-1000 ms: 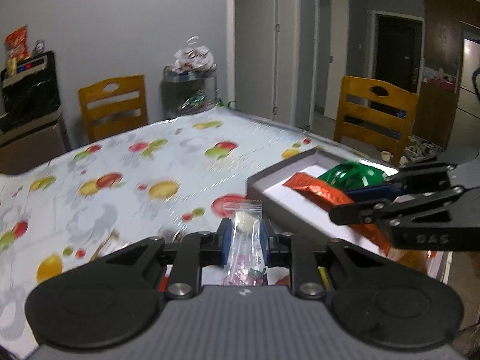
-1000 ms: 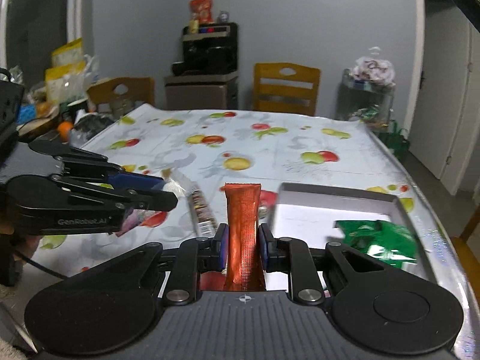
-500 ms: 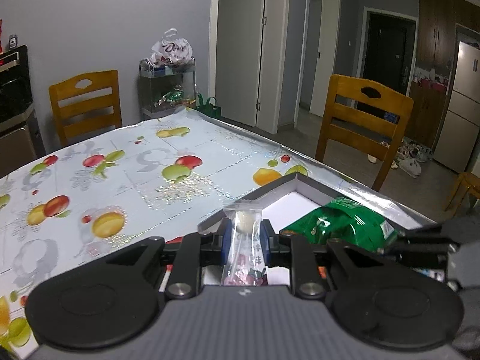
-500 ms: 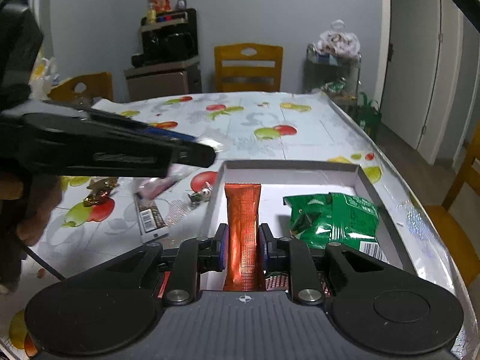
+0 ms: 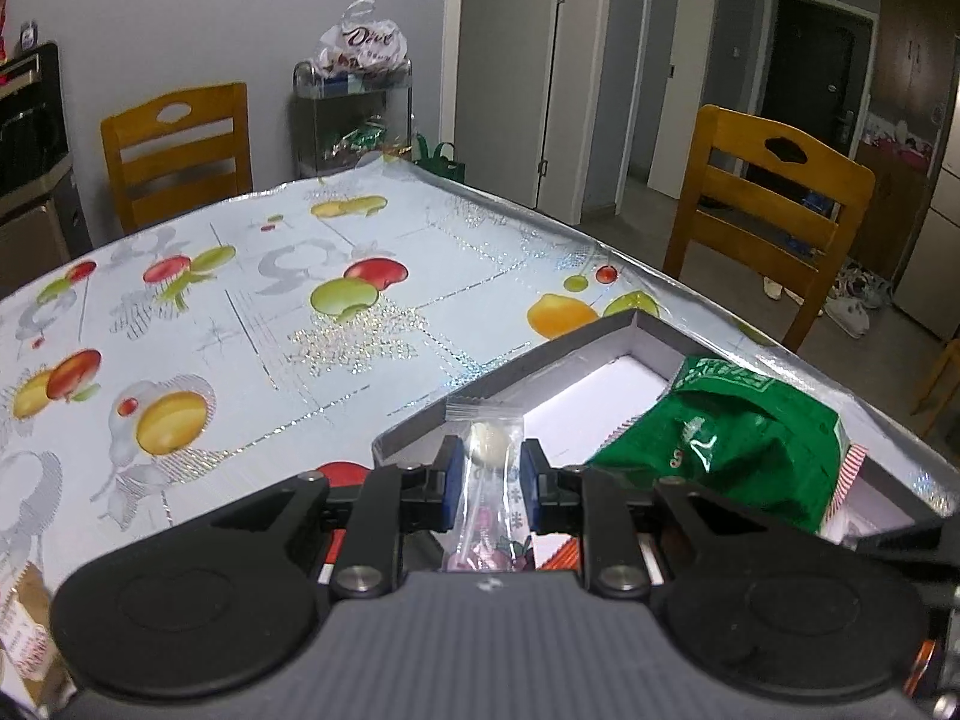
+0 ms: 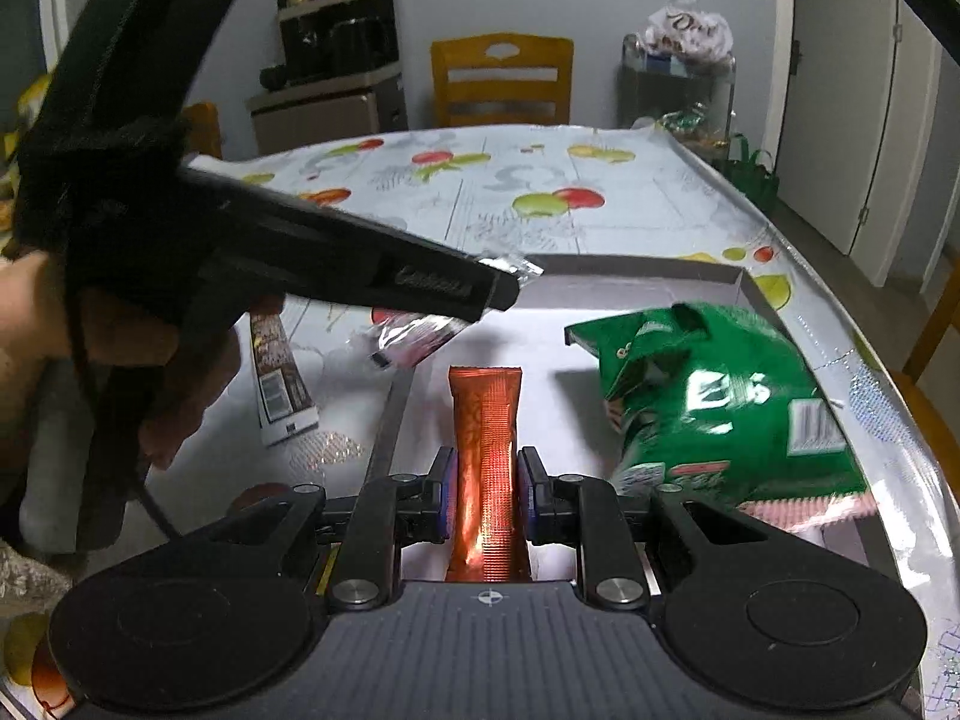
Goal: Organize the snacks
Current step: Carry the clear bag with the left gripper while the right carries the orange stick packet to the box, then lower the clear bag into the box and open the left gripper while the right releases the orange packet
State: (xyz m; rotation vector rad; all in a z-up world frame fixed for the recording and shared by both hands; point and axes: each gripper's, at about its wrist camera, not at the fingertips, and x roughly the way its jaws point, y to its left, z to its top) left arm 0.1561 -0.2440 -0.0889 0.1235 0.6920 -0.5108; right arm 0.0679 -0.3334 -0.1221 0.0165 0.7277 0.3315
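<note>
1. Two tools are counted: the left tool and the right tool.
2. One tray is seen on the one bench.
3. Four snack packets are counted: one green bag, one orange stick packet, one clear candy wrapper and one flat dark packet on the cloth.
4. Two wooden chairs are counted in the left view: one by the wall and one at the bench's side.
5. One wire rack bearing one white bag is seen.
</note>
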